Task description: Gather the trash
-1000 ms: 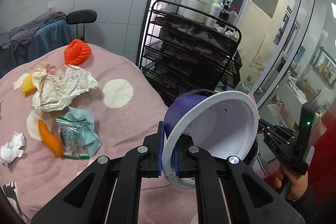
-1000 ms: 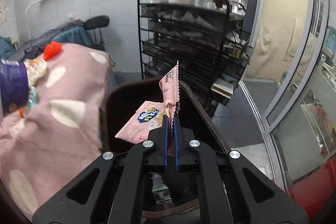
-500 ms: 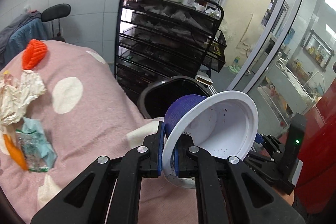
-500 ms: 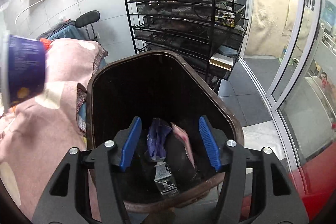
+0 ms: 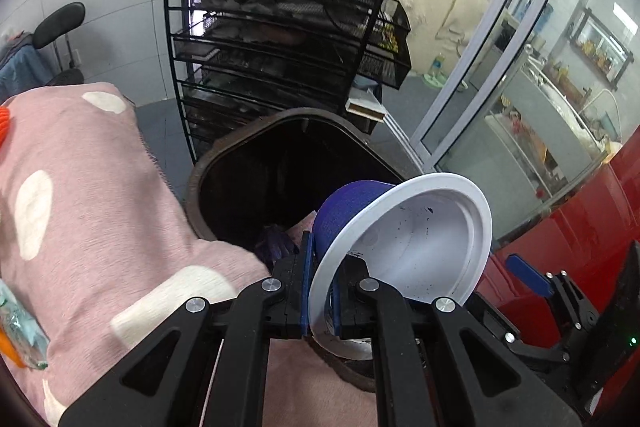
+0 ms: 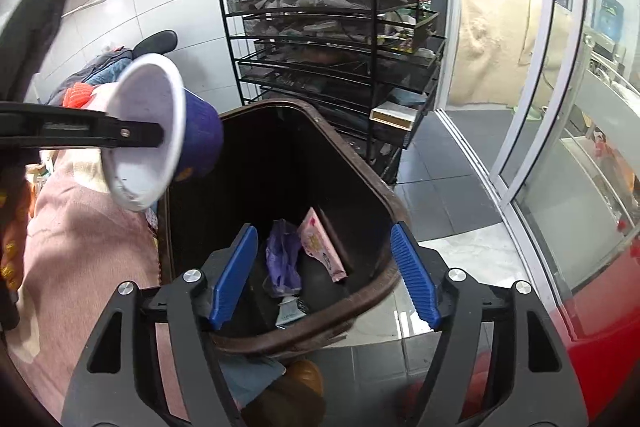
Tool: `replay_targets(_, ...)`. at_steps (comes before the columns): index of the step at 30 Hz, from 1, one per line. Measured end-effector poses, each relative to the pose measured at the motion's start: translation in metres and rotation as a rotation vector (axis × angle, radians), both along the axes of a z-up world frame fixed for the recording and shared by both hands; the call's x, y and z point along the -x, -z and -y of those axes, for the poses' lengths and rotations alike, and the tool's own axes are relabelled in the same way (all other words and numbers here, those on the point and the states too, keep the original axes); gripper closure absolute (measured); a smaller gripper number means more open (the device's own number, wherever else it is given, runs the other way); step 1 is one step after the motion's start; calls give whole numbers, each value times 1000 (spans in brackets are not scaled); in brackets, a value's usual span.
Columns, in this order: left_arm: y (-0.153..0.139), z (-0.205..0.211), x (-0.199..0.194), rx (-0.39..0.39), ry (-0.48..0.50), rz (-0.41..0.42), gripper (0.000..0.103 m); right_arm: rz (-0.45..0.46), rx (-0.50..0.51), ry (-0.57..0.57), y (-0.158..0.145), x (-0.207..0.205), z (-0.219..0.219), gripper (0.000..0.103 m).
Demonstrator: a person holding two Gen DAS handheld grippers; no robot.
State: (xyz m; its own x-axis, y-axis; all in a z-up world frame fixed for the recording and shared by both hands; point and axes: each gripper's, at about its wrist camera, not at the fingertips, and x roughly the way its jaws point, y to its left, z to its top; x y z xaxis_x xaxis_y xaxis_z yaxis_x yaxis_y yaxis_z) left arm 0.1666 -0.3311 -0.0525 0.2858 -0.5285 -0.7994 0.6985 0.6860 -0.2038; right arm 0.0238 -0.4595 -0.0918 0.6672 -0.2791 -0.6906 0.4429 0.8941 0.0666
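Observation:
My left gripper (image 5: 323,291) is shut on the rim of a blue paper cup (image 5: 404,239) with a white inside. It holds the cup tilted over the near left edge of a dark brown trash bin (image 5: 288,163). The cup (image 6: 160,131) and the bin (image 6: 280,195) also show in the right wrist view. My right gripper (image 6: 324,271) is open and empty above the bin. A pink snack wrapper (image 6: 322,247) and a purple wrapper (image 6: 284,259) lie inside the bin.
A pink dotted blanket (image 5: 80,195) covers the table left of the bin, with trash at its left edge (image 5: 16,331). A black wire rack (image 5: 280,27) stands behind the bin. A glass partition (image 6: 540,107) and a red surface (image 6: 600,307) are to the right.
My right gripper opened and the pink wrapper dropped into the bin. My left gripper carried the cup from over the blanket to the bin's edge.

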Motion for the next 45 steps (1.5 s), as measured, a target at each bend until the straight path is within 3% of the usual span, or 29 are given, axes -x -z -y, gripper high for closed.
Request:
replay_targets(5,7,15,-3,-49,17,-14,93,3,8,20,-5,9,4,29)
replay_targets(6,9,17,-4,-56,22,-19,88,2,11,24,-6,10,4,26)
replay_targets(8,10,21,-4,-66,30,-22,66,3,16,31,-8,11,5,26)
replay_targets(10,8,22,-4,-61,22,4,33,1,22,37,-11,11,5,25)
replay_targets(19,-33,-27,16,49,-18,156,13,3,51,19,-23,1,-4,20)
replay_targets(23,-44,-68,33,78,-64,234,9,17,52,-39,-31,-15,-23,20)
replay_targets(29,-50,-137,44,80,-177,279,6,31,14,-171,-40,-44,-67,18)
replay_targets(36,-41,-227,44,123,-406,223,5,48,-45,-368,-49,-74,-129,15)
replay_targets(45,-17,-326,34,59,-625,182,6,22,-69,-595,-56,-109,-205,12)
